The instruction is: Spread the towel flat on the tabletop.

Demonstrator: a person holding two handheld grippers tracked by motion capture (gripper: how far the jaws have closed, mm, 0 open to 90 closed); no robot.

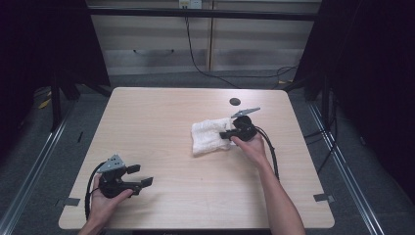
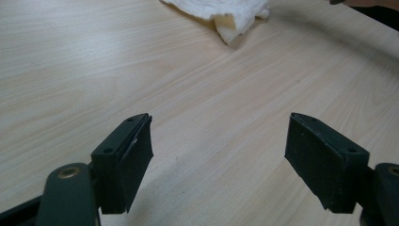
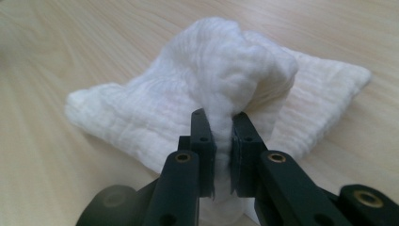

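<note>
Black right tongs (image 3: pixel 221 141) on soft, ribbed white cloth (image 3: pixel 221 75)

Table (image 1: pixel 161 112) from high above; white cloth (image 1: pixel 210 137) shared, close from right gripper view, far from left.

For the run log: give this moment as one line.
right gripper: shut on white woven cloth | left gripper: open, apart from cloth | light wooden table
</note>
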